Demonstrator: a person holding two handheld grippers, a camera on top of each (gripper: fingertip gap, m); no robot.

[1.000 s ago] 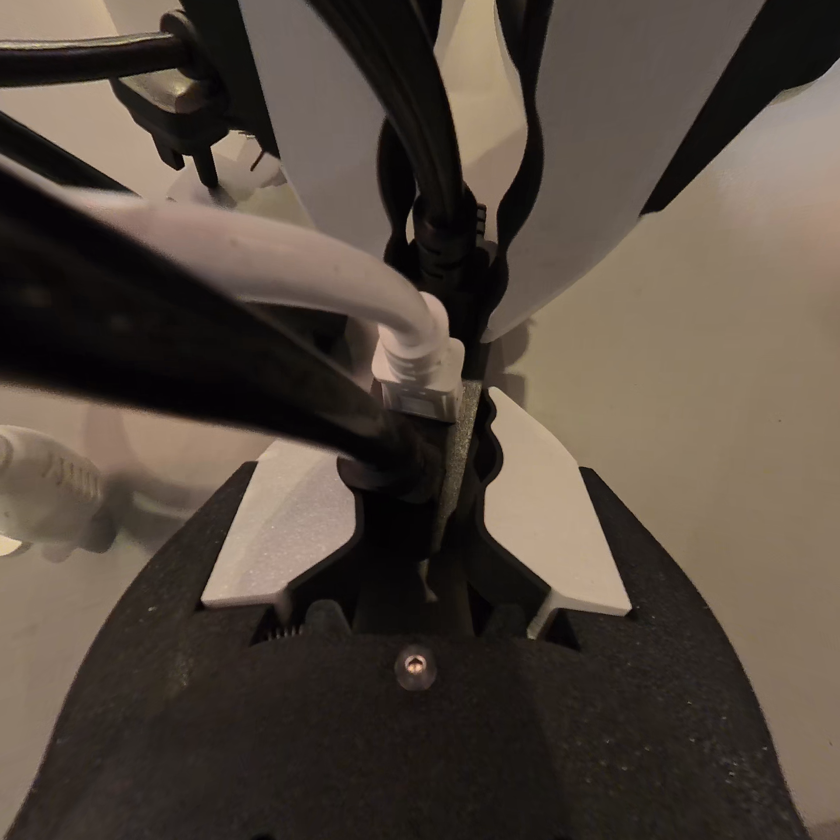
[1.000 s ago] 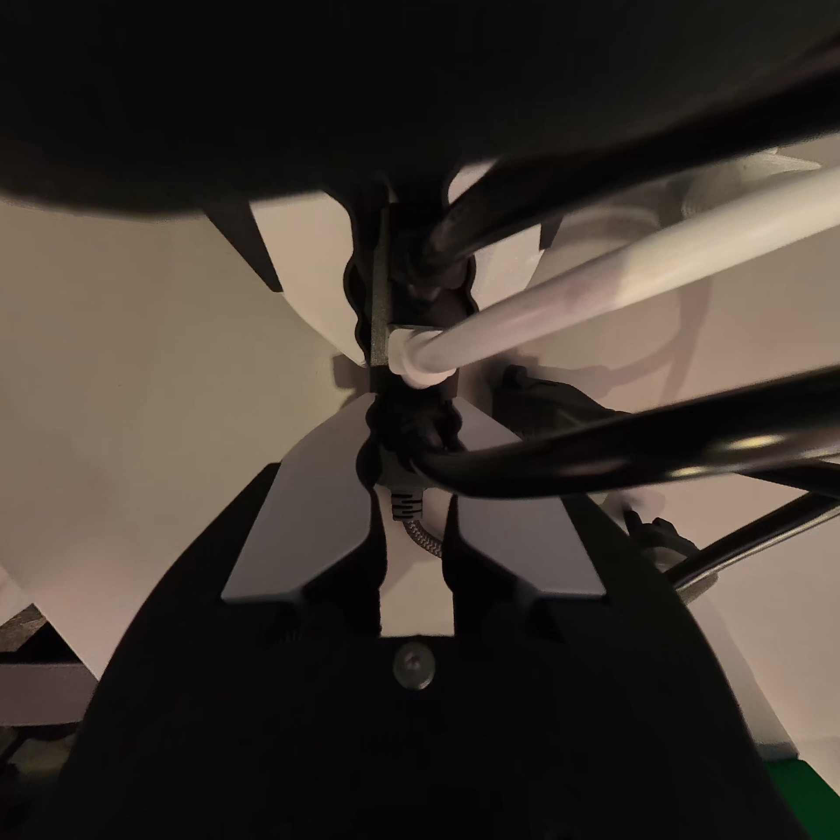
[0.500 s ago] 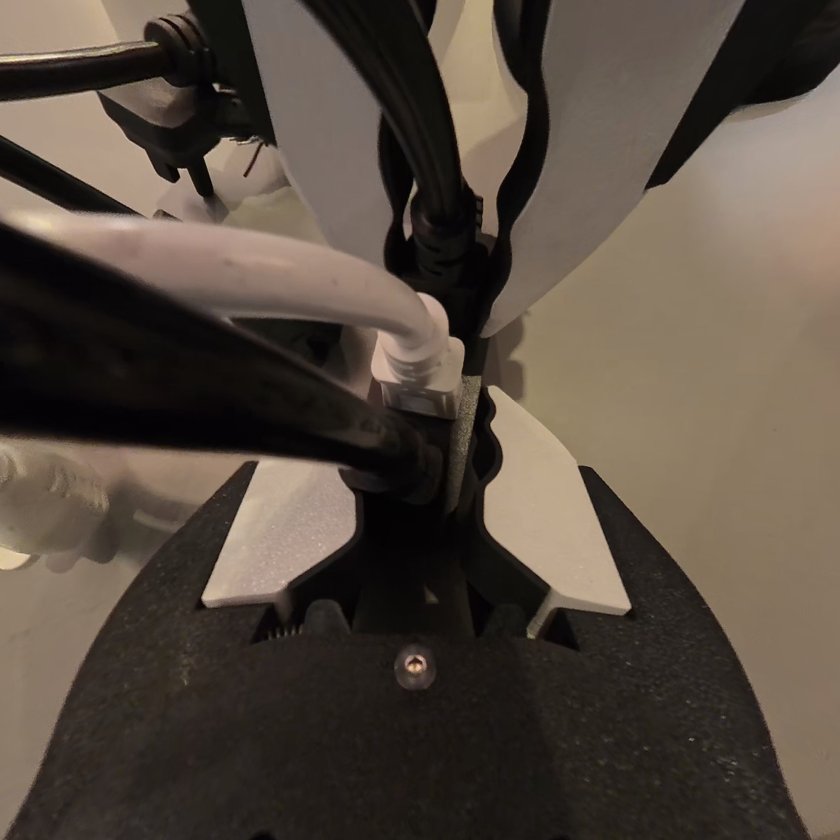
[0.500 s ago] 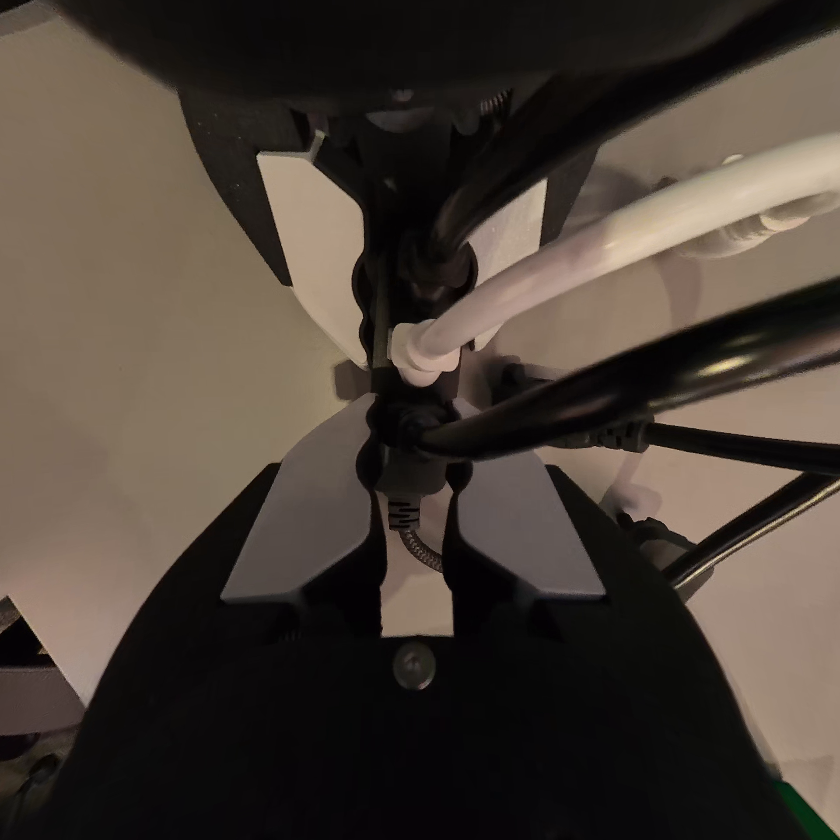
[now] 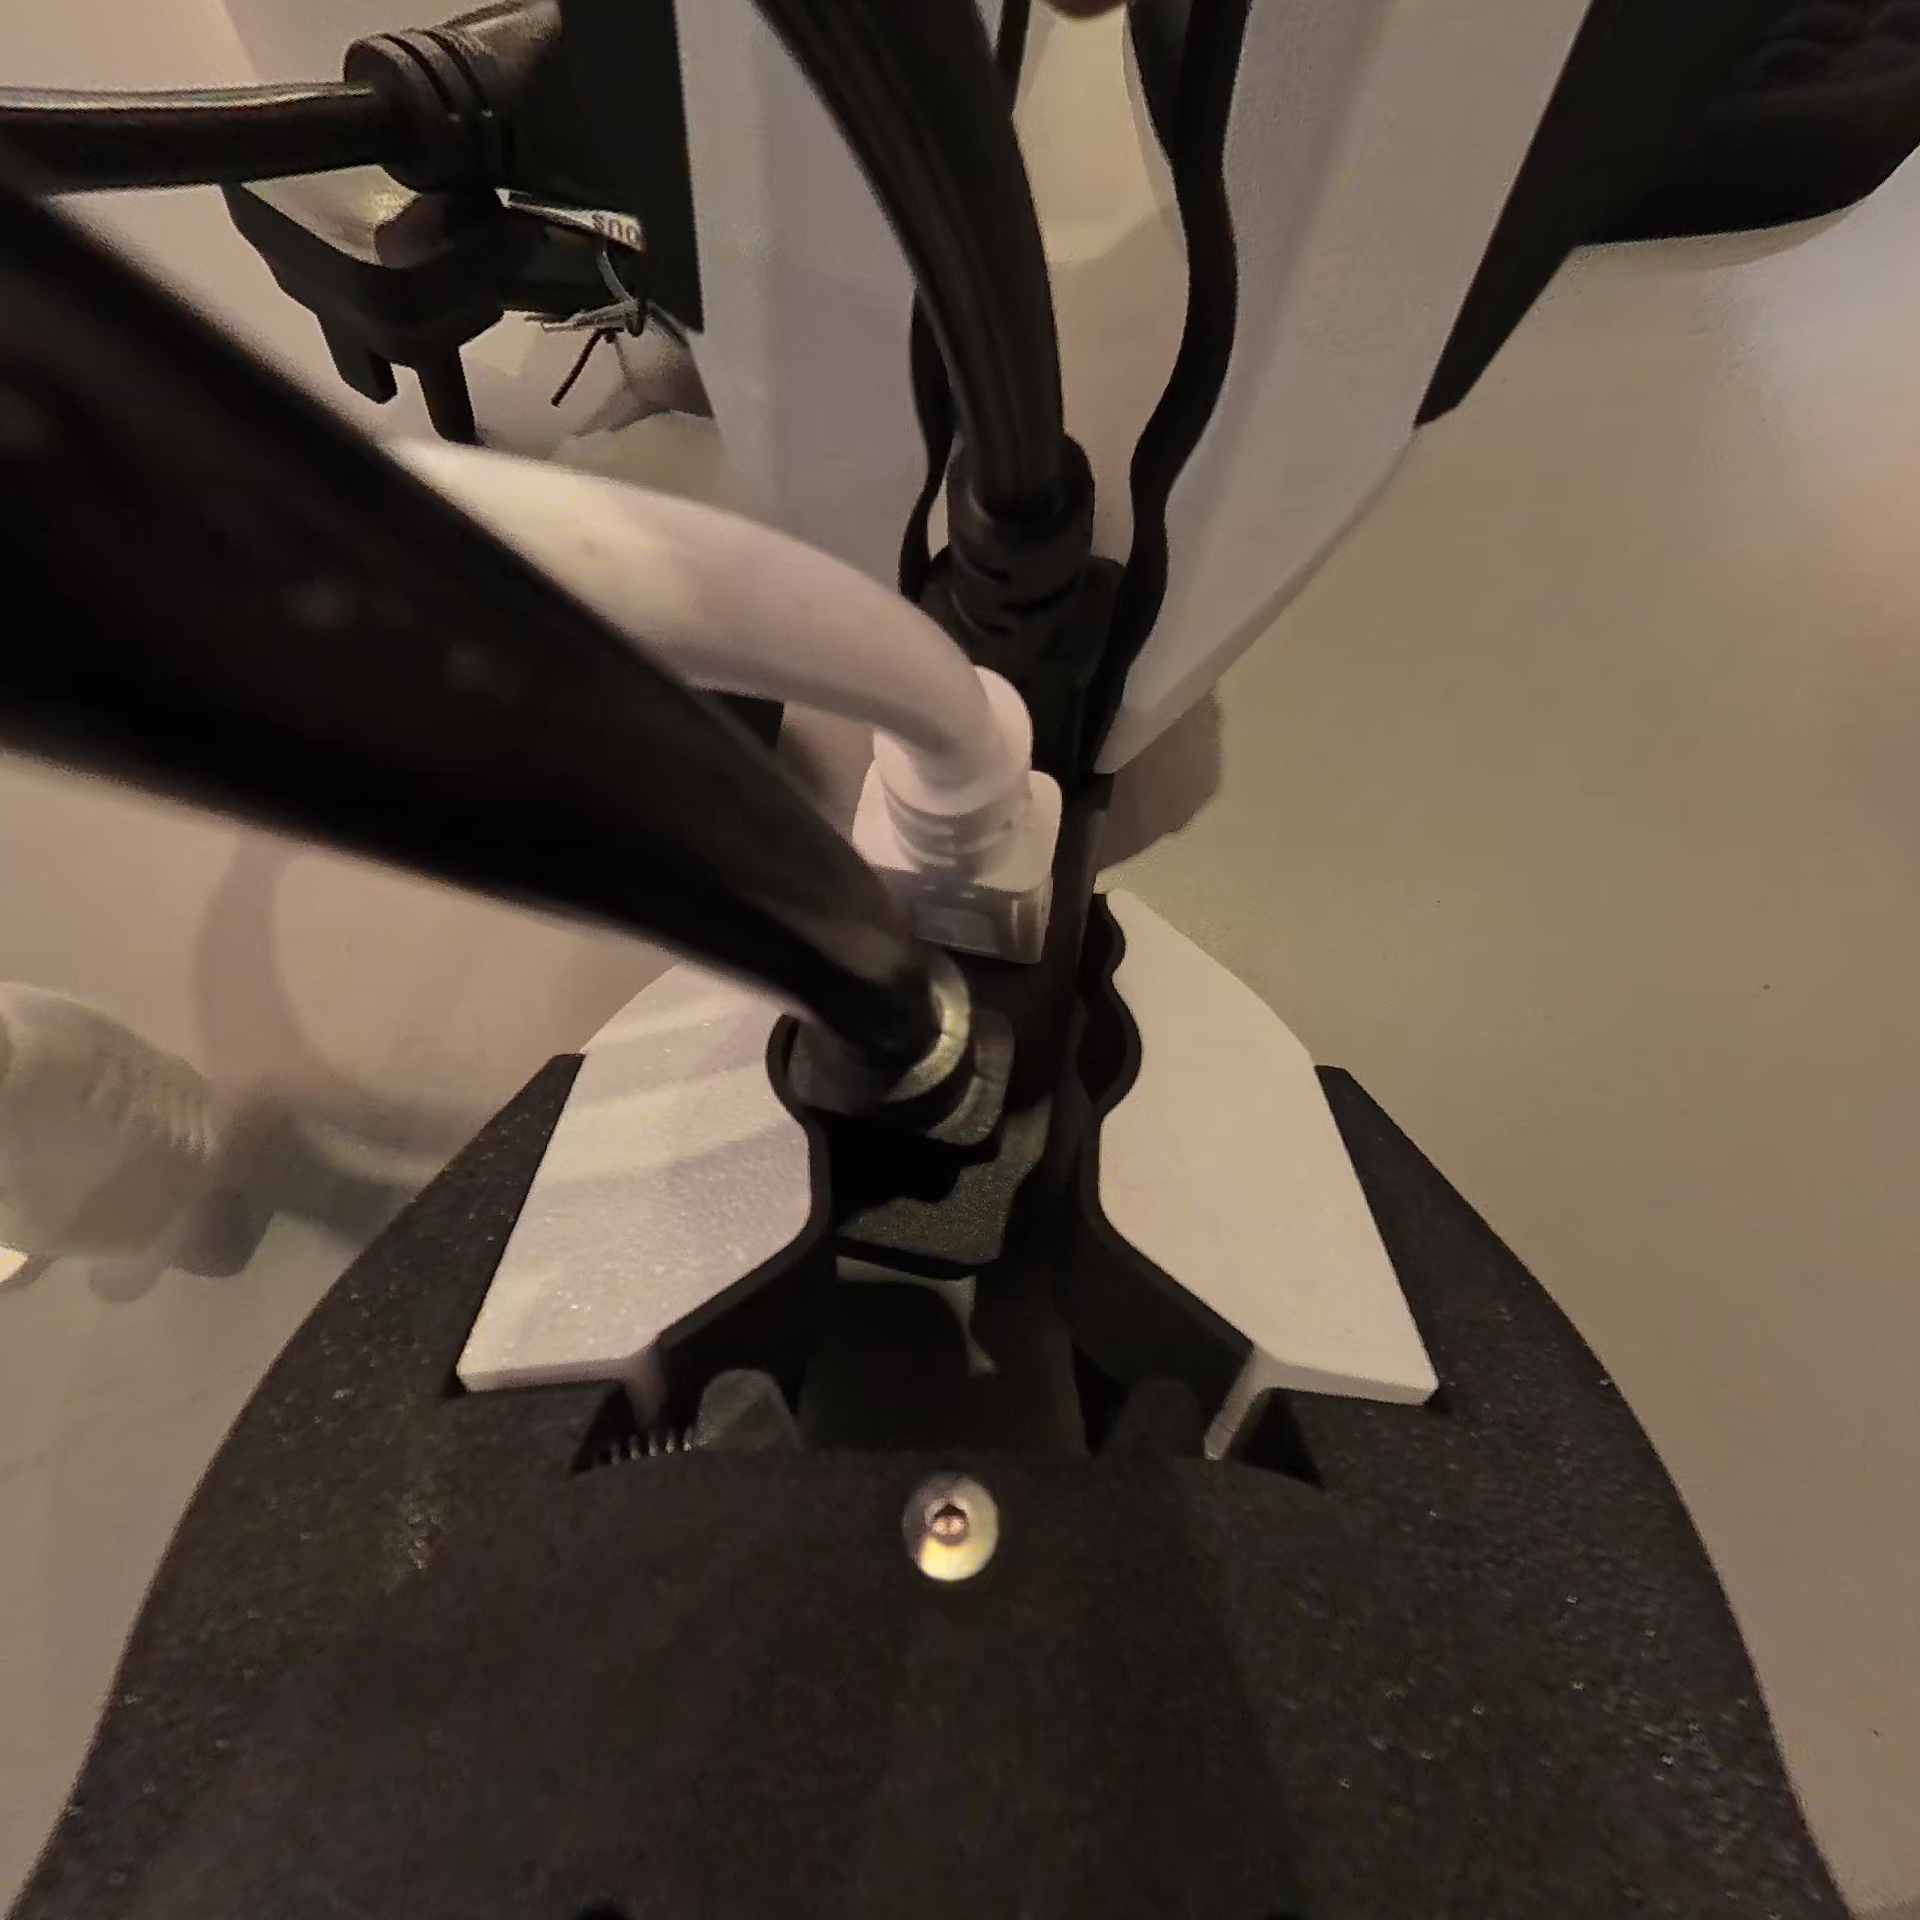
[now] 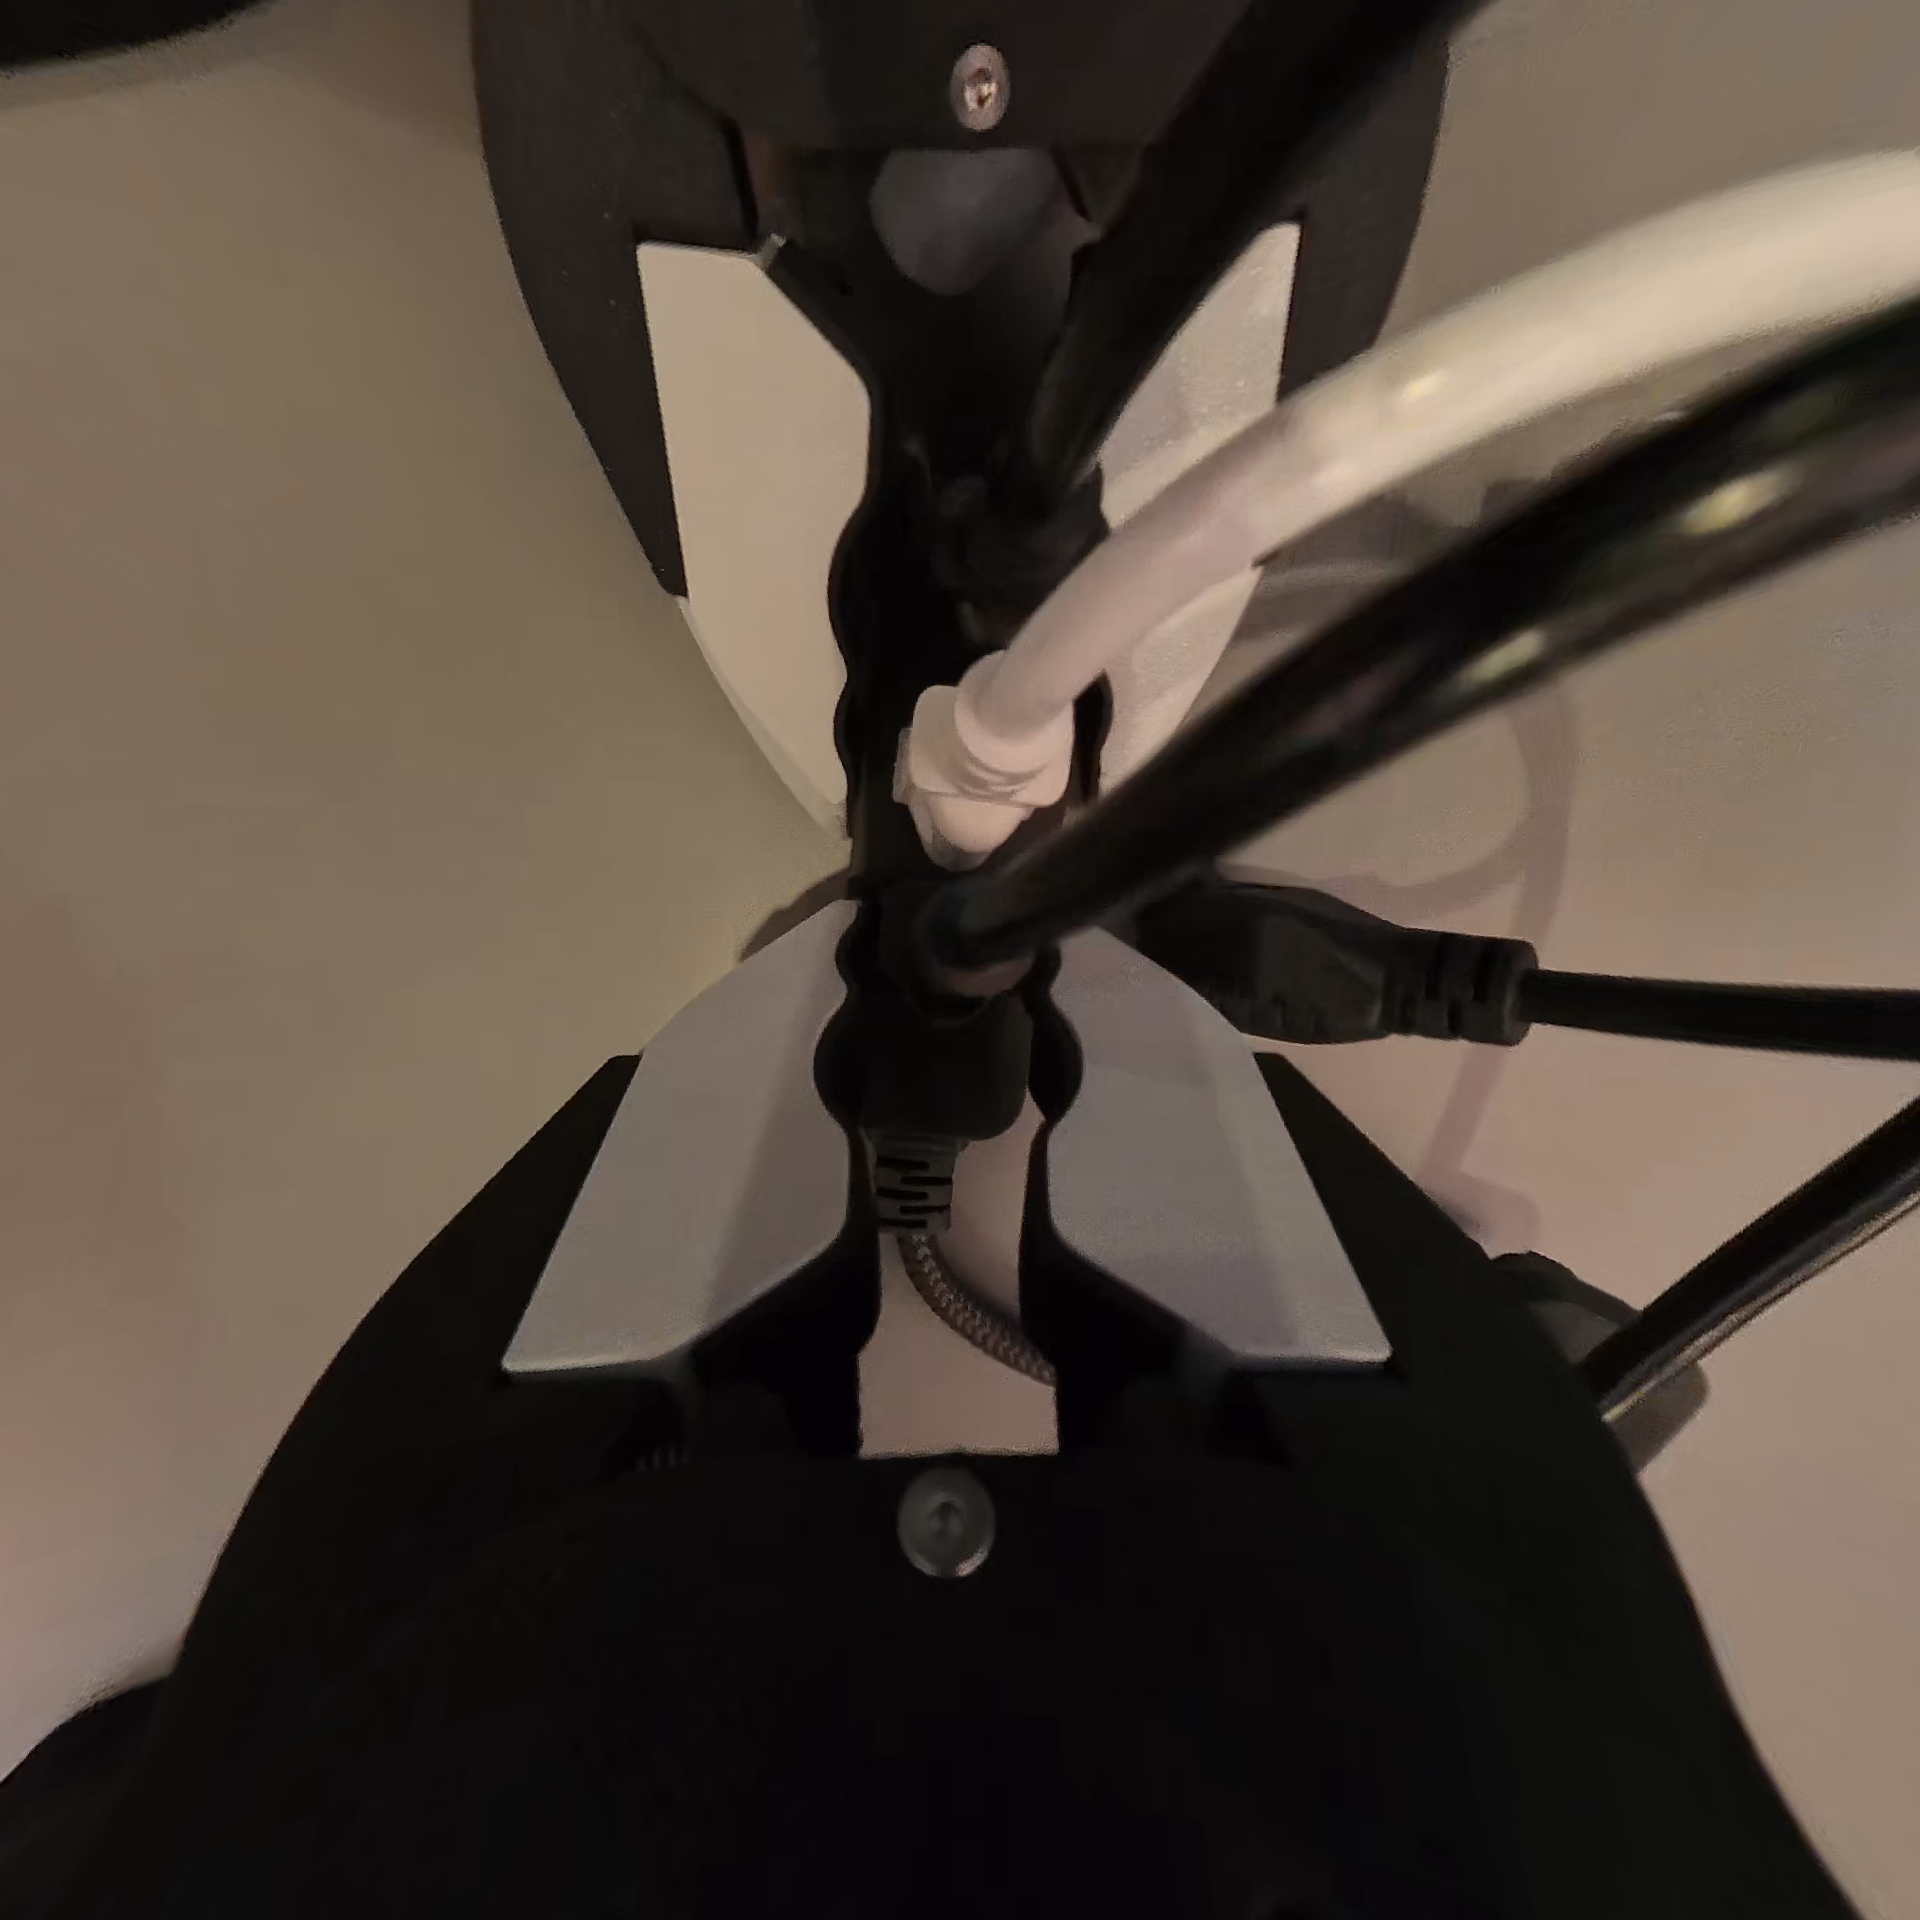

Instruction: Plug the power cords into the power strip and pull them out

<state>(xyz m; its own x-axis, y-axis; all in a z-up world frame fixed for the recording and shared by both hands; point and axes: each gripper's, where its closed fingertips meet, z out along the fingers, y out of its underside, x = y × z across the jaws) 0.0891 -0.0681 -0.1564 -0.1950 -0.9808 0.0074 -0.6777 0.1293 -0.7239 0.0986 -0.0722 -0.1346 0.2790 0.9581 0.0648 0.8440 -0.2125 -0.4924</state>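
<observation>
A thin dark power strip (image 5: 1070,862) is seen edge-on and held from both ends above a pale table. My left gripper (image 5: 997,1039) is shut on its near end, by a thick black cord's plug (image 5: 935,1049). A white plug (image 5: 966,831) with a white cord sits mid-strip. My right gripper (image 5: 1023,665) is shut on the far end, beside another black cord (image 5: 997,416). In the right wrist view my right gripper (image 6: 956,997) clamps the strip's black end (image 6: 925,1060), which has a braided cable (image 6: 935,1268). The white plug (image 6: 977,779) and the left gripper (image 6: 966,644) lie beyond.
A loose black plug (image 5: 405,260) with bare prongs lies on the table (image 5: 1558,935) at far left; it also shows in the right wrist view (image 6: 1330,987). A blurred white plug (image 5: 94,1143) lies at the left edge. More black cords (image 6: 1714,1247) cross the right side. Less than 4 cm separates the two grippers' tips.
In the right wrist view the left gripper has swung back, so its fingers and screw now show. The cords have shifted upward. Both grips on the strip are unchanged.
</observation>
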